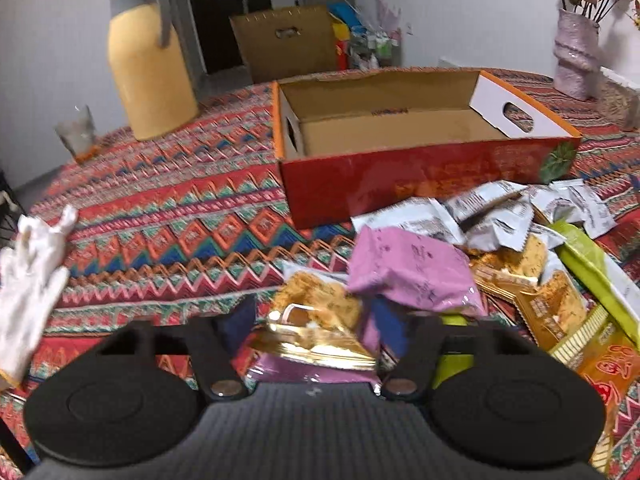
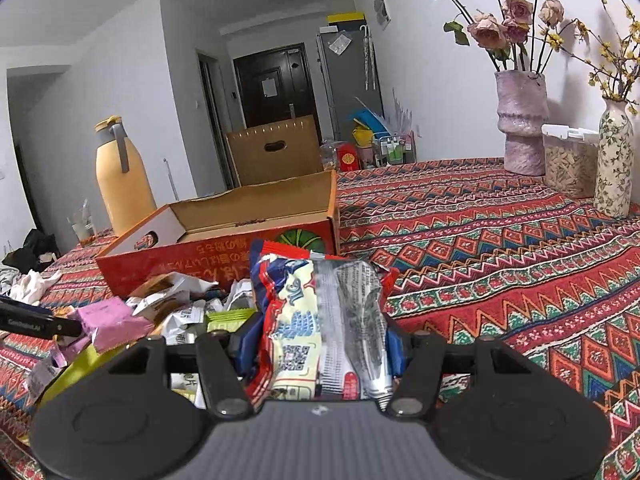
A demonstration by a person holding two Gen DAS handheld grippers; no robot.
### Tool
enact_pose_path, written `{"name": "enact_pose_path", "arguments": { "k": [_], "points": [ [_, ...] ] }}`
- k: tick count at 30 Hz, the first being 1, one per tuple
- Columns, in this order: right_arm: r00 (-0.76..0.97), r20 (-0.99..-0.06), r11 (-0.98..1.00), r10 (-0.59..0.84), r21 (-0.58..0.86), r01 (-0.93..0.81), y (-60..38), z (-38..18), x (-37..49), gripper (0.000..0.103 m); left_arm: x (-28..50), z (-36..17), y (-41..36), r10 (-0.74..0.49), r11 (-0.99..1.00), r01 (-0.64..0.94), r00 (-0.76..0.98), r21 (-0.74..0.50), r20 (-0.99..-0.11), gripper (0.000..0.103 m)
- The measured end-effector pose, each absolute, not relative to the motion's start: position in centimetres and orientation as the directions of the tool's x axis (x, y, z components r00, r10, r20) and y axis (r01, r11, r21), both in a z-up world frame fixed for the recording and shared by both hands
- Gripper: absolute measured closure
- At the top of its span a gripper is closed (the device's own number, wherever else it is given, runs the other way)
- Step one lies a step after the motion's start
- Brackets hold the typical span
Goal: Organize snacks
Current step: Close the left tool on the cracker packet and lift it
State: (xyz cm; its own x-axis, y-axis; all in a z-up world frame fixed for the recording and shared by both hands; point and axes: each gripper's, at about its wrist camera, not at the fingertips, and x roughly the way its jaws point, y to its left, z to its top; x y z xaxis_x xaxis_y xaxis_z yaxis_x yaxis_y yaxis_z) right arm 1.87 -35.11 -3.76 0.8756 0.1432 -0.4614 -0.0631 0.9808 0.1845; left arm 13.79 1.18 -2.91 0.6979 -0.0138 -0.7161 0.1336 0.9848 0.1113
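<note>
An open red cardboard box [image 1: 420, 176] with nothing visible inside stands on the patterned tablecloth; it also shows in the right wrist view [image 2: 192, 256]. A pile of snack packets [image 1: 500, 240] lies in front of it. My left gripper [image 1: 316, 320] is shut on a gold-and-clear cake packet [image 1: 316, 320], with a pink packet [image 1: 412, 268] just beyond it. My right gripper [image 2: 320, 336] is shut on a red, blue and cream snack packet [image 2: 316, 320], held above the table near the box's right end.
A yellow thermos jug [image 1: 148, 68] and a glass [image 1: 78, 134] stand at the back left. A white glove [image 1: 32, 280] lies at the left. Two vases [image 2: 520, 120] with flowers and a jar [image 2: 568, 160] stand at the back right. A brown box [image 1: 288, 40] stands behind the table.
</note>
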Motion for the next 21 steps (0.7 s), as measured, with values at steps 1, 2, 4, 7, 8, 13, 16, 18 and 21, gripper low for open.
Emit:
{"name": "enact_pose_path", "arguments": {
  "k": [1,2,4,7,8,13,16,18,21],
  "points": [
    [0.874,-0.464,0.980,0.147,0.186,-0.066,-35.0,-3.7,1.9,0.044,13.9,-3.1,1.3,-0.021,0.985,0.136,0.692,0.102,-0.721,0.051],
    [0.874,-0.463,0.980,0.149,0.184,-0.070,-34.9,-3.7,1.9,0.044,13.9,-3.2,1.4,-0.019,0.986,0.131,0.696,0.100,-0.718,0.052],
    [0.875,-0.460,0.981,0.151,0.181,-0.074,-34.7,-3.7,1.9,0.044,13.7,-3.2,1.7,-0.018,0.989,0.117,0.704,0.090,-0.710,0.055],
    [0.875,-0.460,0.980,0.154,0.184,-0.075,-34.5,-3.6,1.9,0.044,13.2,-2.9,2.0,-0.028,0.991,0.111,0.715,0.074,-0.699,0.057],
    [0.875,-0.459,0.980,0.153,0.182,-0.076,-34.5,-3.6,1.9,0.044,12.9,-2.8,2.1,-0.027,0.991,0.111,0.721,0.077,-0.693,0.058],
    [0.878,-0.453,0.981,0.151,0.178,-0.077,-34.2,-3.3,1.9,0.044,11.6,-1.8,2.6,-0.037,0.992,0.109,0.748,0.067,-0.663,0.068],
    [0.883,-0.445,0.982,0.150,0.171,-0.081,-34.0,-2.9,2.1,0.044,11.2,-1.0,2.8,-0.046,0.993,0.107,0.764,0.057,-0.643,0.073],
    [0.885,-0.440,0.982,0.153,0.168,-0.087,-33.8,-2.6,2.2,0.044,11.0,-0.6,2.8,-0.049,0.992,0.109,0.775,0.057,-0.631,0.074],
    [0.888,-0.433,0.982,0.155,0.163,-0.092,-33.6,-2.3,2.5,0.044,10.8,-0.2,2.9,-0.054,0.992,0.111,0.783,0.054,-0.620,0.081]
  ]
}}
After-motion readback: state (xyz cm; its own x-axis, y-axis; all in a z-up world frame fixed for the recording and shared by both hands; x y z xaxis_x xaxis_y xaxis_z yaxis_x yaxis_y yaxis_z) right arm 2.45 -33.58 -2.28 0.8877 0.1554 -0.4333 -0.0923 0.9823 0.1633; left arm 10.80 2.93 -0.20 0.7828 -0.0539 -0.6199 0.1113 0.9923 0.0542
